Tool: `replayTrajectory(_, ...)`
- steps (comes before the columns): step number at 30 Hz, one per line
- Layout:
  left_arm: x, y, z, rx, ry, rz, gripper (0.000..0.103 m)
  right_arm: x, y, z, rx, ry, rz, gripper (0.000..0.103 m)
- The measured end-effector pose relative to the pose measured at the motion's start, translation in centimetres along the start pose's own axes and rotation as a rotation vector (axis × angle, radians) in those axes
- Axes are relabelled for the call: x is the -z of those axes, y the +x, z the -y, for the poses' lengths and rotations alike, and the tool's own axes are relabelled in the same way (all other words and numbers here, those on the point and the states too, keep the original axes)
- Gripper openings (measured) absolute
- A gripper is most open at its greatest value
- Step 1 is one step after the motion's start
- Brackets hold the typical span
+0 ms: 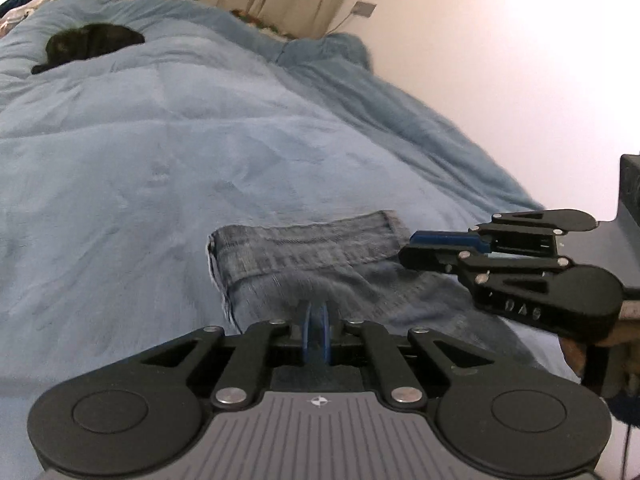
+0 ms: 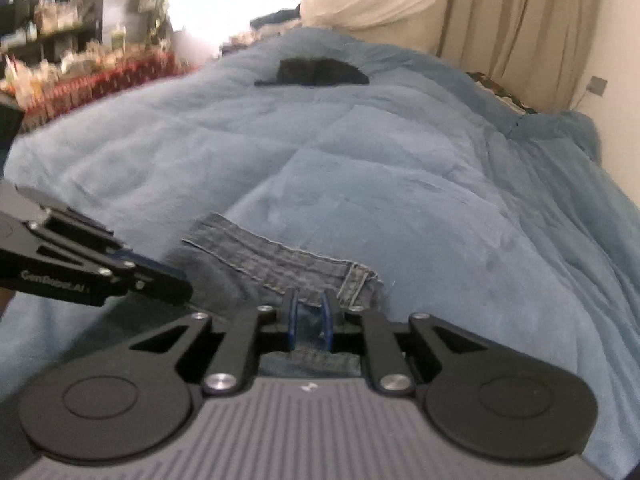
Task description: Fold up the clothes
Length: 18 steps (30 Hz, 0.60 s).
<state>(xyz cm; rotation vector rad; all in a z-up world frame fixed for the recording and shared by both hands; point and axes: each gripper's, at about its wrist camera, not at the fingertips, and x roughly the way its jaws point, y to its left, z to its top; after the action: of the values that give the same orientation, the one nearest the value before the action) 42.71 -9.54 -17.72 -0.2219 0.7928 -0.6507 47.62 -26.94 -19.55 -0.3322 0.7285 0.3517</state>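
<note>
Left gripper: its 2 blue fingers stand close together with denim bunched between them, clamped on the jeans. Right gripper: its 2 blue fingers are narrowly spaced with denim visible between the pads; the grip appears closed on the jeans, near the waistband.

Directly ahead of both grippers, the jeans lie on the blue blanket. The hemmed, stitched band runs crosswise just beyond the fingertips. In the right wrist view a belt loop sits just right of the right gripper's fingers.

In the left wrist view the right gripper enters from the right side, close beside the jeans' edge. In the right wrist view the left gripper enters from the left, over the denim.

Farther ahead, well apart from both grippers, a black item rests at the blanket's far end. Beyond it hang cream curtains. A pale wall lies to the right. Cluttered shelves, blurred, lie far left of the right gripper.
</note>
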Motion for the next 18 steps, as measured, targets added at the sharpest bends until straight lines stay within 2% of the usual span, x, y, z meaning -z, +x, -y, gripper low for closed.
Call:
replayTrajectory(2, -0.1, 1.3, -0.8, 0.011, -0.038, -0.021, 0.004, 0.5, 2.0, 0.5, 0.001, 0.008, -0.027, 0.010)
replayTrajectory(5, 0.1, 2.3, -1.4, 0.008, -0.069, -0.027, 0.003, 1.4, 3.3, 1.9, -0.029, 0.069, -0.019, 0.010)
replayTrajectory(14, -1.5, 2.5, -1.3, 0.007, -0.035, -0.009, 0.003, 0.2, 1.2, 1.6, 0.022, 0.062, 0.034, 0.011)
replayTrajectory(18, -1.4, 3.8, -2.2, 0.017, -0.052, -0.041, 0.003, 0.7, 3.4, 3.4, 0.013, 0.117, -0.031, 0.014)
